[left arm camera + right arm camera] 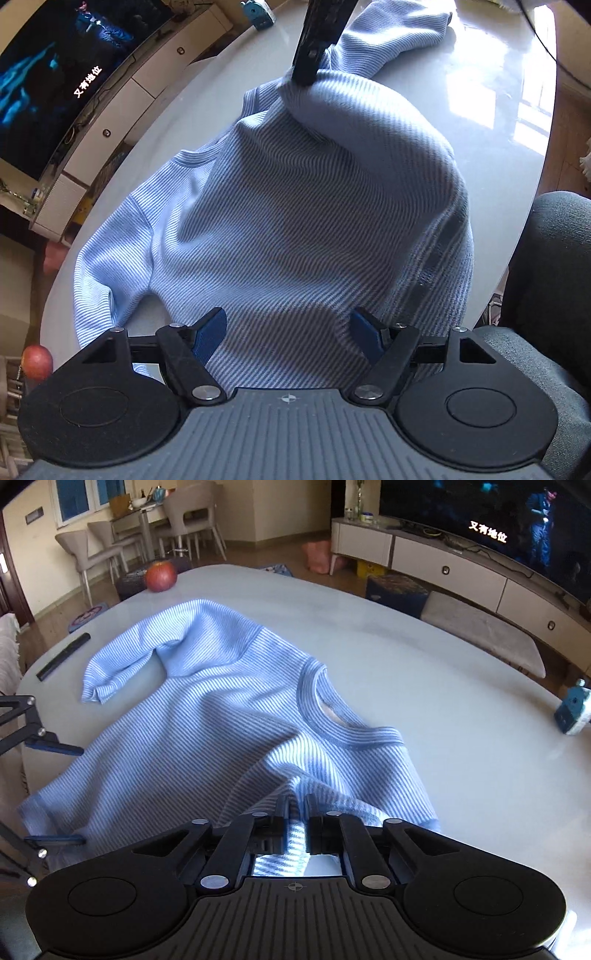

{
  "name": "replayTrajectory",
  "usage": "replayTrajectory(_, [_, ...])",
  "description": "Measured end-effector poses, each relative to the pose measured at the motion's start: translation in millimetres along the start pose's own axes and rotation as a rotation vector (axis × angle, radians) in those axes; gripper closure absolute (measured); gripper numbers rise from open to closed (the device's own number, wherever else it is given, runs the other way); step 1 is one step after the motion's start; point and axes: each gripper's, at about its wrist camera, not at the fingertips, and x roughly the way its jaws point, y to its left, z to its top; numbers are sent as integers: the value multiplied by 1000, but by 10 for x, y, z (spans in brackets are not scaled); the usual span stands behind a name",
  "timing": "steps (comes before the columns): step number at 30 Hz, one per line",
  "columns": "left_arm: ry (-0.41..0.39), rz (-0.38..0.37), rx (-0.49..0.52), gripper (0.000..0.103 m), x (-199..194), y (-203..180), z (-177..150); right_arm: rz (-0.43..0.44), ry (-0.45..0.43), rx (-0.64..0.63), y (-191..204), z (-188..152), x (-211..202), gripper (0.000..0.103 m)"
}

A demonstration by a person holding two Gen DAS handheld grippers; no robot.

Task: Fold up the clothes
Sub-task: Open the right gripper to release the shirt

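Nearest to us, our right gripper (295, 812) pinches a raised fold of the pale blue ribbed knit sweater (207, 716), its jaws almost closed on the cloth. Our left gripper (288, 334) stands wide open over the hem, holding nothing. The sweater lies on the glossy white worktop (424, 653), its long axis running away towards the collar; beyond it rests a red apple (160, 575).

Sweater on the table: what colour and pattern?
The sweater is light blue with fine white stripes, clearest in the right wrist view.
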Motion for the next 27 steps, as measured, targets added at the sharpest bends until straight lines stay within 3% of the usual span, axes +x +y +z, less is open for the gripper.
replayTrajectory(7, [-45, 6, 50, 31, -137, -202, 108, -25, 16, 4, 34, -435, -521, 64])
replayTrajectory(14, [-45, 2, 63, 28, -173, -225, 190, 39, 83, 72, 2, -861, -419, 58])
replayTrajectory(15, [-39, 2, 63, 28, -156, -216, 187, 38, 96, 80, -3, -887, -370, 53])
replayTrajectory(27, [72, -91, -103, 28, 132, 83, 80, 146, 89, 53, 53, -737, 29, 52])
